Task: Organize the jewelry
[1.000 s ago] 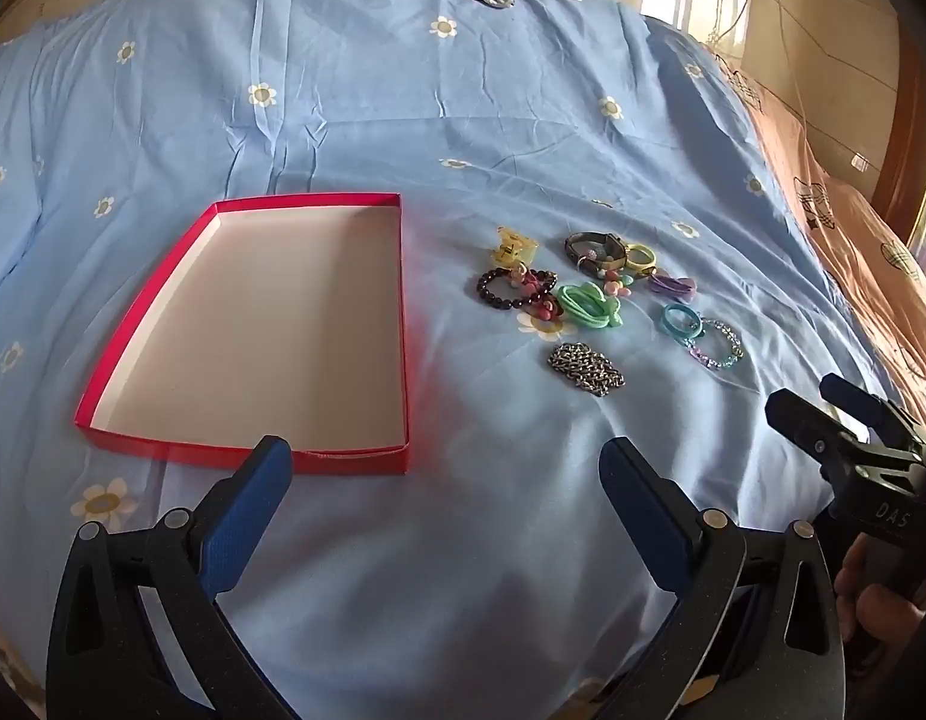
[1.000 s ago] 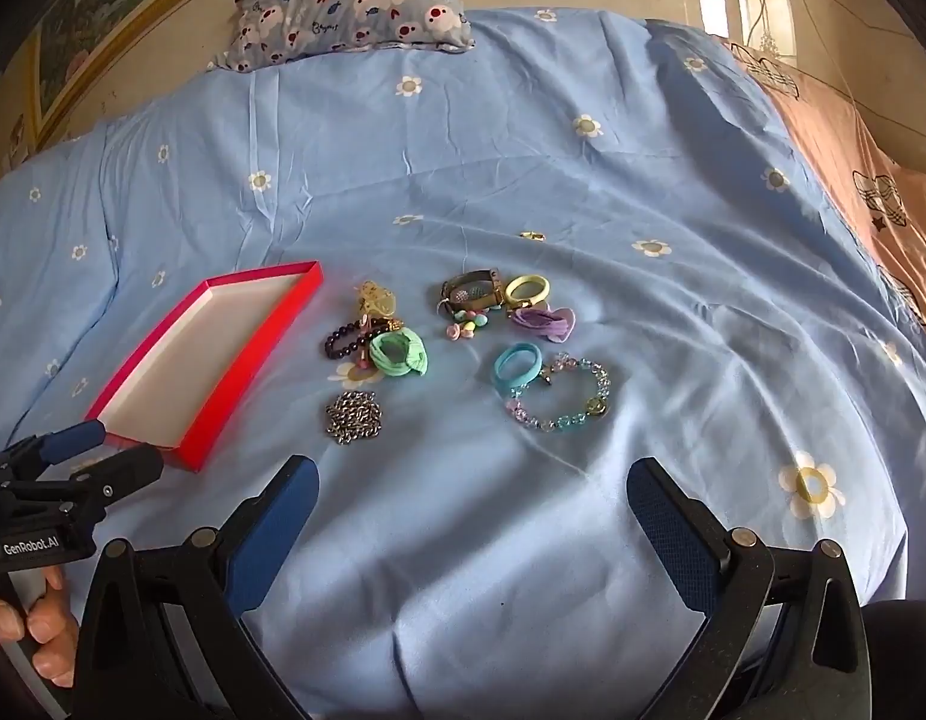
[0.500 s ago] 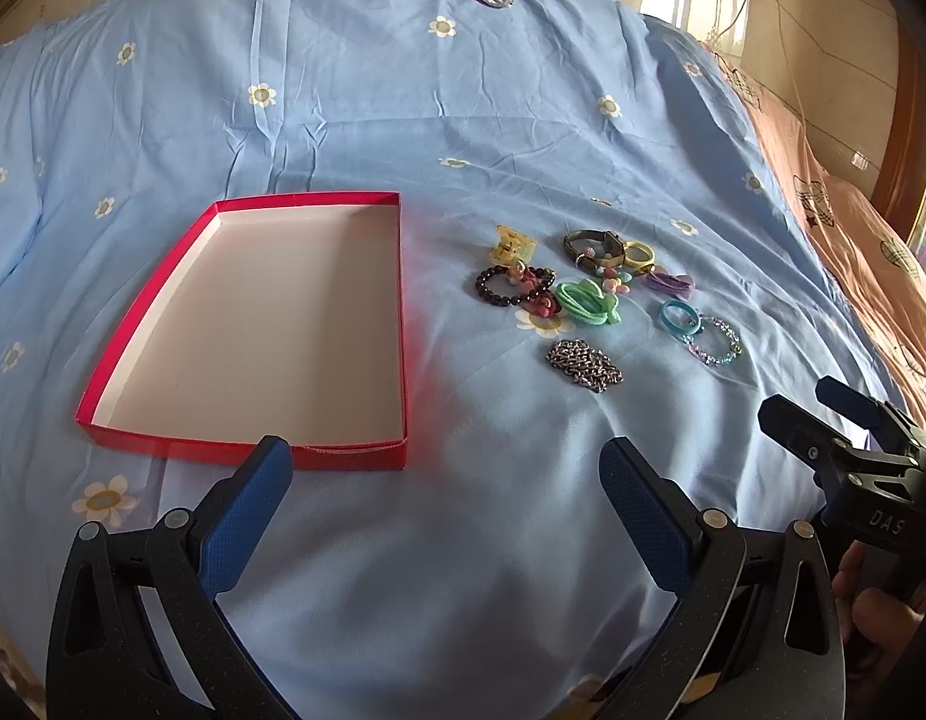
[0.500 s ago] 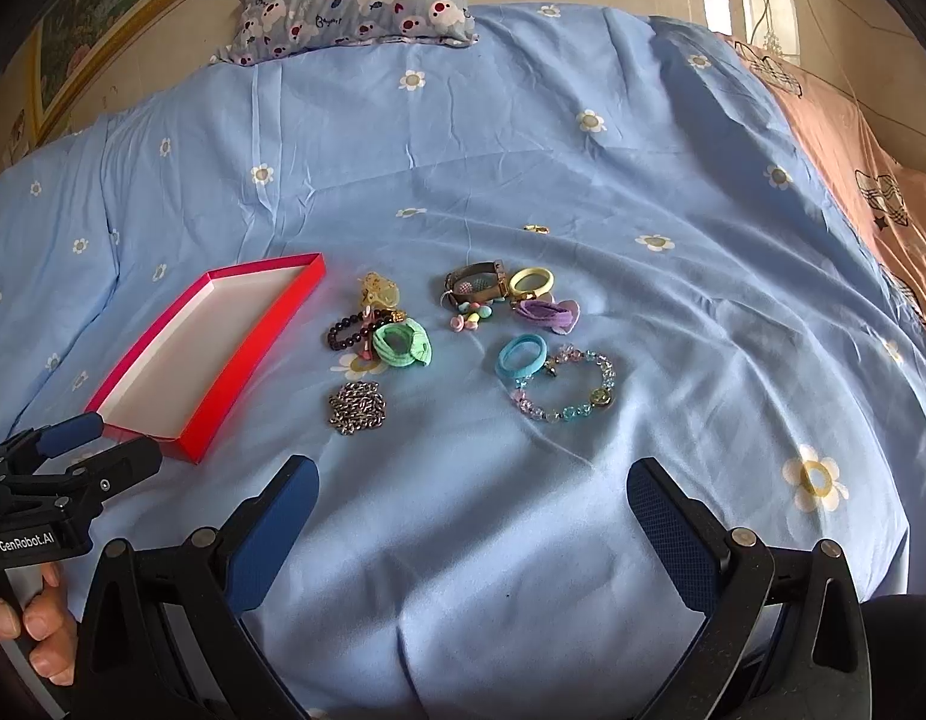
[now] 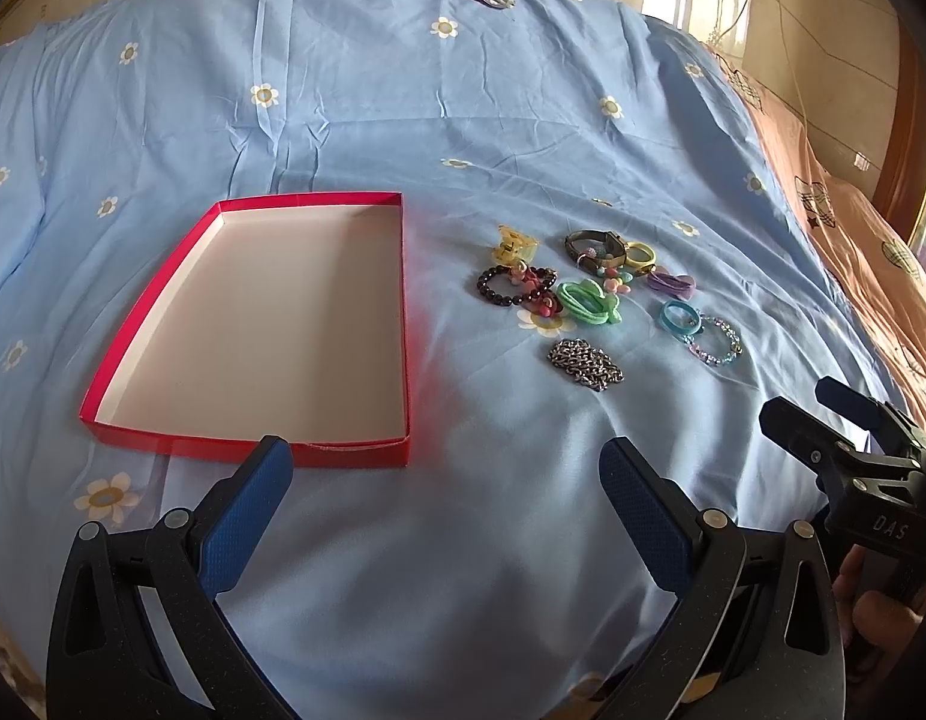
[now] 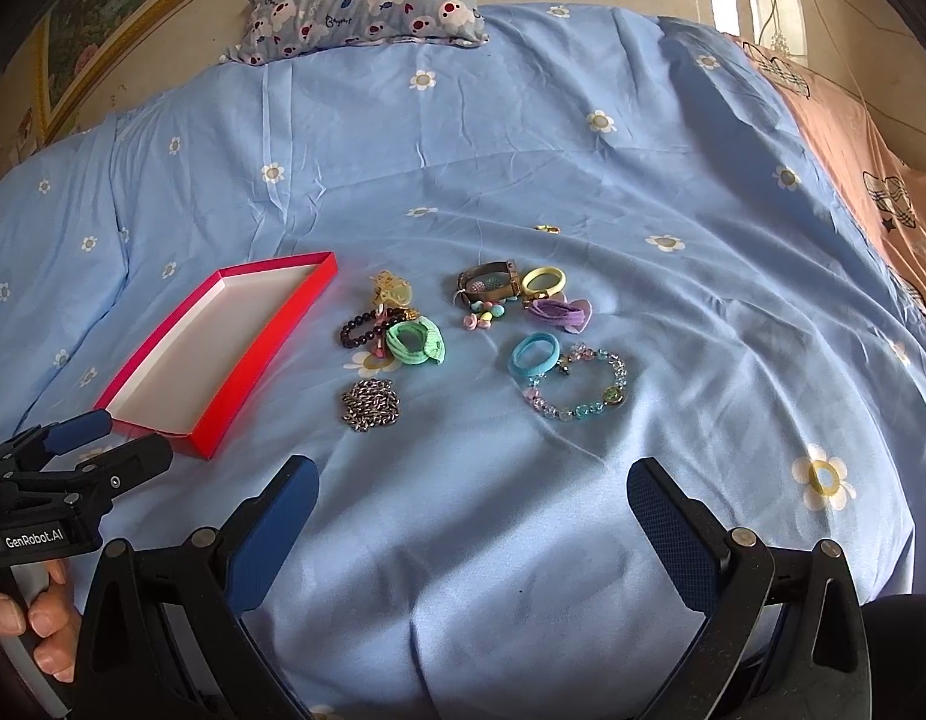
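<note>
A blue flowered bedsheet (image 5: 403, 90) fills both views, and nothing has been picked up, so the task looks to be at its very start: choosing a first piece. The red tray (image 5: 406, 324) lies ahead of the left gripper (image 5: 445, 510), its near wall just beyond the left fingertip, and it holds nothing. Both grippers hover above the sheet with jaws spread wide, the right gripper (image 6: 472, 516) likewise gripping nothing.

The jewelry lies in a loose cluster ahead of the right gripper, and ahead and to the right of the left one, beside the tray but apart from it. Nearest the right gripper are 2 pieces: the silver chain (image 6: 371, 403) ahead-left and the pastel bead bracelet (image 6: 577, 390) ahead-right, touching a blue hair ring (image 6: 534, 354). Farther on sit the green hair tie (image 6: 416, 345), overlapping a dark bead bracelet (image 6: 361, 327), then a watch (image 6: 487, 283)

A sensible next move, I judge, is to lower onto the chain, which lies clear of its neighbours, and pinch without gathering sheet
</note>
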A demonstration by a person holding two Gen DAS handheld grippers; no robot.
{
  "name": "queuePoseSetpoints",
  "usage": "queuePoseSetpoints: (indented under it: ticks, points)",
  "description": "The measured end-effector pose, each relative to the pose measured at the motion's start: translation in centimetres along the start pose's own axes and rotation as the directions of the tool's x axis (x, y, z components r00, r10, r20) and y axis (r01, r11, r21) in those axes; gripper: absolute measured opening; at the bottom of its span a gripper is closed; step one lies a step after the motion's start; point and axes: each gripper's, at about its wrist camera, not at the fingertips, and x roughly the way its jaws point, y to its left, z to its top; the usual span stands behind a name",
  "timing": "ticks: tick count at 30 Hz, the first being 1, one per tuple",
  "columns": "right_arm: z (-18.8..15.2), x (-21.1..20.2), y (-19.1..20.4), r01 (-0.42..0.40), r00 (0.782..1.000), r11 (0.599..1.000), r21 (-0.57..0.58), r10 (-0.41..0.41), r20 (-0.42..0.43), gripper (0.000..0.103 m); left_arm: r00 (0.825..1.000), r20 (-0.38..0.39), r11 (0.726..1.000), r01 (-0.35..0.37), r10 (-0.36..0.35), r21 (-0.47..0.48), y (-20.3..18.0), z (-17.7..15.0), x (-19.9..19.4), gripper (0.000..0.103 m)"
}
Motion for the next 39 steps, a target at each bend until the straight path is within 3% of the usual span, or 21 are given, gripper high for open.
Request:
queuePoseSetpoints:
  ticks: [39]
  points:
    - [0.6, 0.1, -0.5, -0.035, 0.999, 0.999, 0.025, 0.035, -0.001, 0.103, 0.998, -0.048, 0.999, 0.029, -0.028, 0.02, -1.0, 0.4, 1.5, 0.103]
